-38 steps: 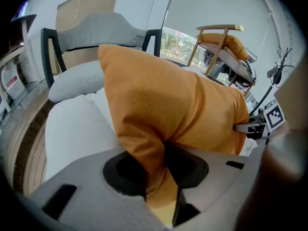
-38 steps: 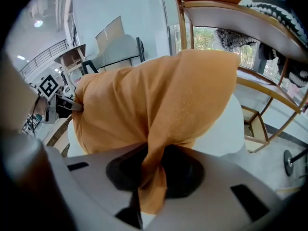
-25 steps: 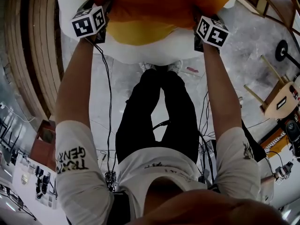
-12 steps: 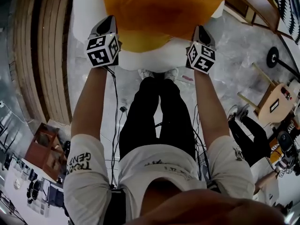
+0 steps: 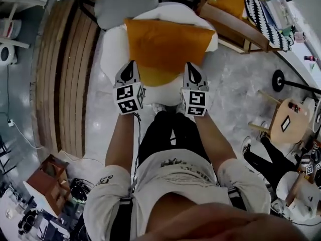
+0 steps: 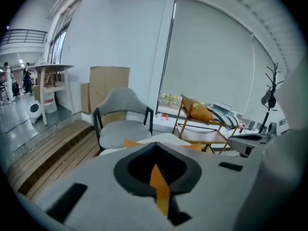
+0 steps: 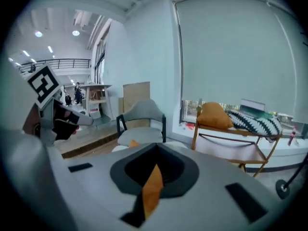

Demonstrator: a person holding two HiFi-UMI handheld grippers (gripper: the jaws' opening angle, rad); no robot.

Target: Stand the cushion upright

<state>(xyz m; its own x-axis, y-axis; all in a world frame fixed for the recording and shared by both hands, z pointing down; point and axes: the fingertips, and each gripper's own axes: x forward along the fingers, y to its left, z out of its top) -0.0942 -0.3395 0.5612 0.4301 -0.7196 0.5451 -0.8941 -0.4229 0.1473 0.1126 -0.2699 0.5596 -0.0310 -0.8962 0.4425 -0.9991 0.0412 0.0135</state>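
cushion: the orange square fabric cushion (image 5: 168, 44) is seen on the white rounded upholstered seat (image 5: 111, 49), with its near edge taken at both corners.
left claw: the left claw (image 5: 132, 67) is clamped on the near left corner; its jaws have just been closing, and a fold of orange fabric is pinched between them.
right claw: the right claw (image 5: 192, 68) is clamped on the near right corner in the same way, its jaws also just closed down on the fabric.
behind: a grey padded chair (image 5: 123, 4) is set just beyond the seat.
left side: a slatted wooden platform (image 5: 65, 74) is seen beside the seat.
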